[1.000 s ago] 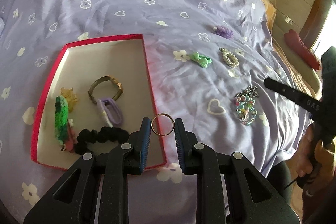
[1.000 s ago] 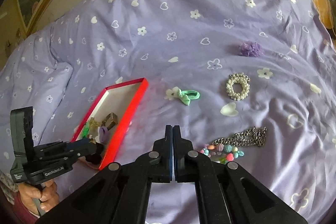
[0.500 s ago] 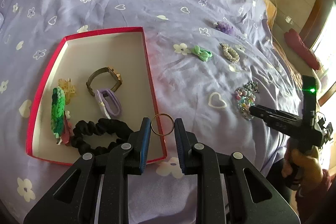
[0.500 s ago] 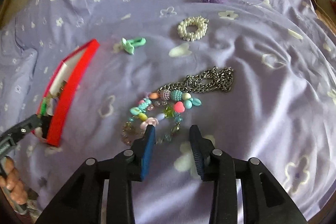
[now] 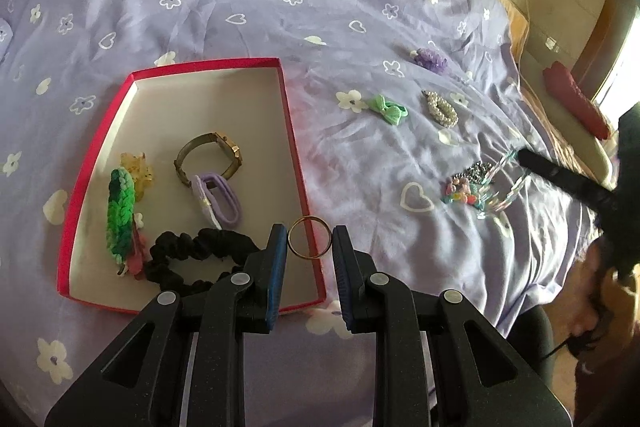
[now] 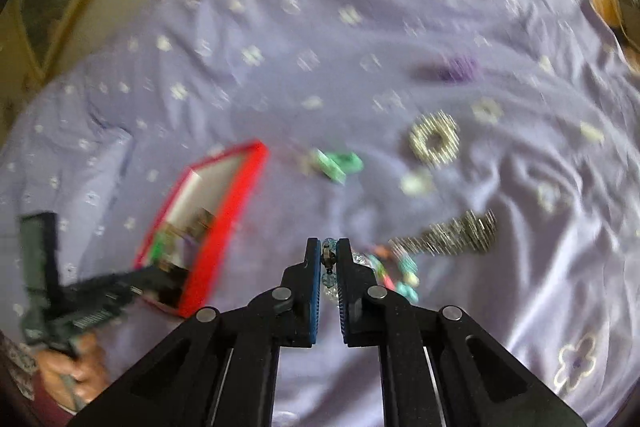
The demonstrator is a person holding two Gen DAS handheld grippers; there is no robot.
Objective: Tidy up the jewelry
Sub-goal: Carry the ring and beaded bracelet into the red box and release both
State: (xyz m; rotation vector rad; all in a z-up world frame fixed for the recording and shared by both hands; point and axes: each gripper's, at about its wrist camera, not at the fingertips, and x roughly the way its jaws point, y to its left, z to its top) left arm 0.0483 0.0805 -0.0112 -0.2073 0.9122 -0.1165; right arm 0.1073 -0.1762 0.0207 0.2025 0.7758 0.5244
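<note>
In your left view, your left tongs (image 5: 310,243) have stayed put and still pinch the thin gold ring (image 5: 310,237) between their tips, just over the near right edge of the red box (image 5: 294,163). The ring is a plain, shiny hoop standing up in the grip. Just ahead and to the left of these tongs, inside the box, lie a black scrunchie (image 5: 192,255), a purple hair tie (image 5: 218,201), a gold watch (image 5: 210,159) and a green braided band (image 5: 120,215). Far off to the right, your right tongs (image 5: 520,157) have come down onto the bead necklace (image 5: 468,193) and are lifting a clear strand of it off the bed (image 5: 320,7). In your right view, which is blurry, the right tongs (image 6: 329,263) were open half a second ago and have now snapped shut on the necklace; small blue-green beads sit squeezed between the tips. The rest of it, bright beads and a silver chain (image 6: 452,233), trails just to the right of the tongs on the bed. This means both pieces are now in hand, so I think the ring can drop into the box and the necklace can follow. It is long and floppy, so it may swing or snag.
</note>
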